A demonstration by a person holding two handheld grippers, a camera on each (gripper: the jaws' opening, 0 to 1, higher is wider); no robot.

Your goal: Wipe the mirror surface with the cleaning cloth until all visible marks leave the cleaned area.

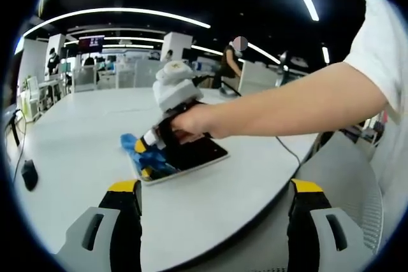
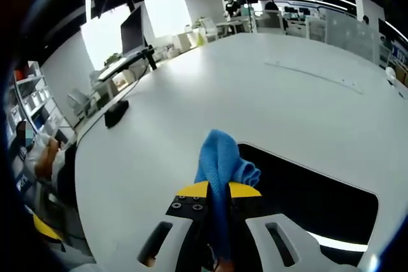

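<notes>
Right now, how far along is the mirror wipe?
Done: the right gripper has the blue cloth clamped in its jaws and lying on the mirror. In hand: wiping at the mirror's end. Left: the rest of the dark glass; marks can't be judged. Left gripper hovers open.

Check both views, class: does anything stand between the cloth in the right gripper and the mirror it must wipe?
Nothing visible does. The right gripper holds the blue cloth directly at the mirror edge on the white table.

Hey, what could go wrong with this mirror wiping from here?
The mirror lies near the table edge with nothing holding it, since the left gripper hangs open off the table; a push might slide it. The right gripper pinches the blue cloth narrowly, so it might scrape glass.
</notes>
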